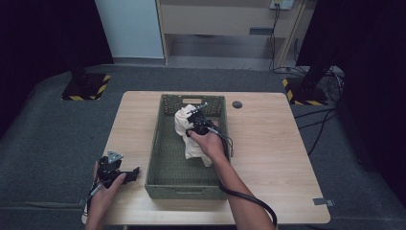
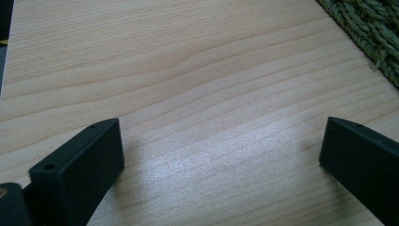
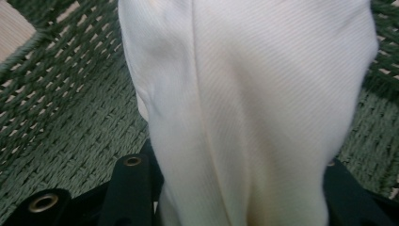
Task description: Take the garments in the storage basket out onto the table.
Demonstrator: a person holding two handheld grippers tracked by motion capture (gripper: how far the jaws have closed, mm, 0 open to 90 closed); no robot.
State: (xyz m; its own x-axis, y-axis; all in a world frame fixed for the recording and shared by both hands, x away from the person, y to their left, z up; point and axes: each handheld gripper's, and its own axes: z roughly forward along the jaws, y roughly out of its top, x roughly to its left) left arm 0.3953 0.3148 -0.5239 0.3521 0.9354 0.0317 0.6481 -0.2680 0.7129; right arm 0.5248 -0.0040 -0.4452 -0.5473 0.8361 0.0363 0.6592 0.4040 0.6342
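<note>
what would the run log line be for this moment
right gripper: shut on white cloth | cloth: partly lifted over green basket | left gripper: open, nothing between its jaws, over table

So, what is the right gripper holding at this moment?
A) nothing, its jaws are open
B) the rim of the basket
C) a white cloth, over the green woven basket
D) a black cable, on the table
C: the right gripper is shut on the white cloth, bunched over the green woven basket.
</note>
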